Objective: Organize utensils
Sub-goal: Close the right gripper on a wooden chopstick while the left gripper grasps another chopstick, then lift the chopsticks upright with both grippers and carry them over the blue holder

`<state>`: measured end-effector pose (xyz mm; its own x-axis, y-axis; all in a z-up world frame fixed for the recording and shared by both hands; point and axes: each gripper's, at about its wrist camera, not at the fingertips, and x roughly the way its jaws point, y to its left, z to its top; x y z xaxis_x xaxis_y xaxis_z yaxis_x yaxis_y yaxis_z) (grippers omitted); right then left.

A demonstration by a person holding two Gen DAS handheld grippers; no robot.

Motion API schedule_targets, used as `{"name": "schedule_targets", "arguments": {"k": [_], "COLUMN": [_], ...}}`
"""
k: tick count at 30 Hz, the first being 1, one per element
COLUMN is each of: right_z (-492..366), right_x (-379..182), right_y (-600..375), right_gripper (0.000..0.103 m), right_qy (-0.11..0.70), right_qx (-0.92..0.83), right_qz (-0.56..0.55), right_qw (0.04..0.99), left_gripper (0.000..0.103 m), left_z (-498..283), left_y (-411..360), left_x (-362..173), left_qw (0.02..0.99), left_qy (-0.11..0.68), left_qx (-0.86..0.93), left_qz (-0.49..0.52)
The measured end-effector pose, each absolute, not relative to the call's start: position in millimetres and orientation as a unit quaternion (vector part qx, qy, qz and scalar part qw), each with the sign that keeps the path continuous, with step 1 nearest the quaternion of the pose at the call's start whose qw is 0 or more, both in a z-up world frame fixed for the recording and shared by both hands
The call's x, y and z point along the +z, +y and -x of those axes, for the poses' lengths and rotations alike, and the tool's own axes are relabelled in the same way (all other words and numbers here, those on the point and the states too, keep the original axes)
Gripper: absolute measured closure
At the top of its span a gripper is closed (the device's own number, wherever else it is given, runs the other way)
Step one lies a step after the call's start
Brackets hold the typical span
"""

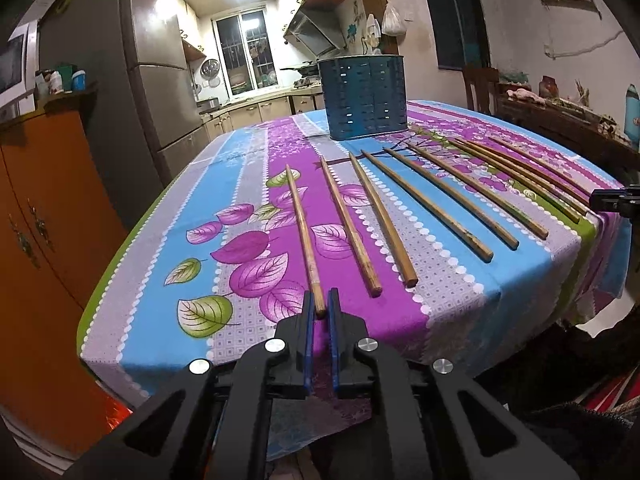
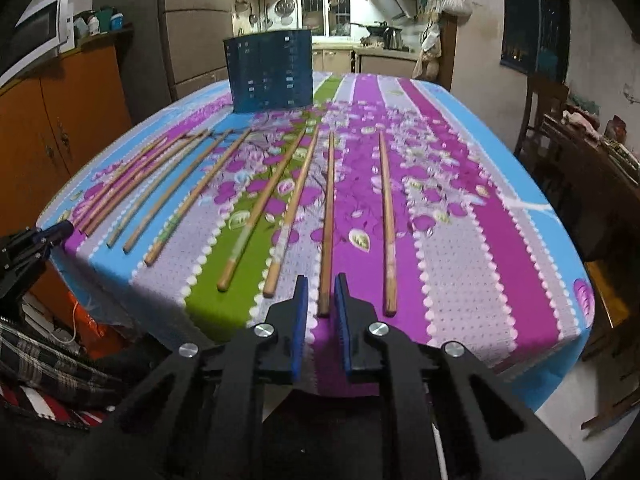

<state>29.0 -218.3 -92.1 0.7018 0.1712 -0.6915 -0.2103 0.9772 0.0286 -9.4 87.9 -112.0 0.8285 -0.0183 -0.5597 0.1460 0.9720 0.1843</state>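
Several wooden chopsticks lie side by side on the flowered tablecloth (image 1: 248,184), thick ends toward me. A blue perforated utensil holder (image 1: 365,96) stands upright at the far end; it also shows in the right wrist view (image 2: 269,76). My left gripper (image 1: 320,300) has its narrow jaws around the near end of the leftmost chopstick (image 1: 304,236). My right gripper (image 2: 322,286) is open, its blue pads on either side of the near end of the second chopstick from the right (image 2: 328,216), with small gaps. The rightmost chopstick (image 2: 387,216) lies beside it.
An orange cabinet (image 1: 44,216) stands left of the table, a fridge (image 1: 160,80) behind it. A dark wooden chair and sideboard (image 2: 580,168) stand to the right. The table's near edge drops off just in front of both grippers. The other gripper's tip (image 1: 616,198) shows at the right edge.
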Motion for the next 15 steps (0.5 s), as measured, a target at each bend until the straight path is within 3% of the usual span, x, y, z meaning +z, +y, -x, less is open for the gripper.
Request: {"name": "schedule_targets", "arguments": {"k": [4, 15], "right_z": [-29, -20], "right_x": [-95, -76], "right_y": [-222, -230], "right_gripper": [0.098, 0.098], "right_qy": [0.365, 0.326], "right_qx": [0.103, 0.105], "right_qz": [0.018, -0.021], "right_qw": [0.925, 0.939], "left_gripper": [0.095, 0.096], "left_z": [9, 13], "left_y": [87, 87], "left_x": [-112, -103], "left_qw": [0.949, 0.955], "left_qy": [0.289, 0.27], "left_qx": [-0.042, -0.034], "left_qz": [-0.115, -0.114]}}
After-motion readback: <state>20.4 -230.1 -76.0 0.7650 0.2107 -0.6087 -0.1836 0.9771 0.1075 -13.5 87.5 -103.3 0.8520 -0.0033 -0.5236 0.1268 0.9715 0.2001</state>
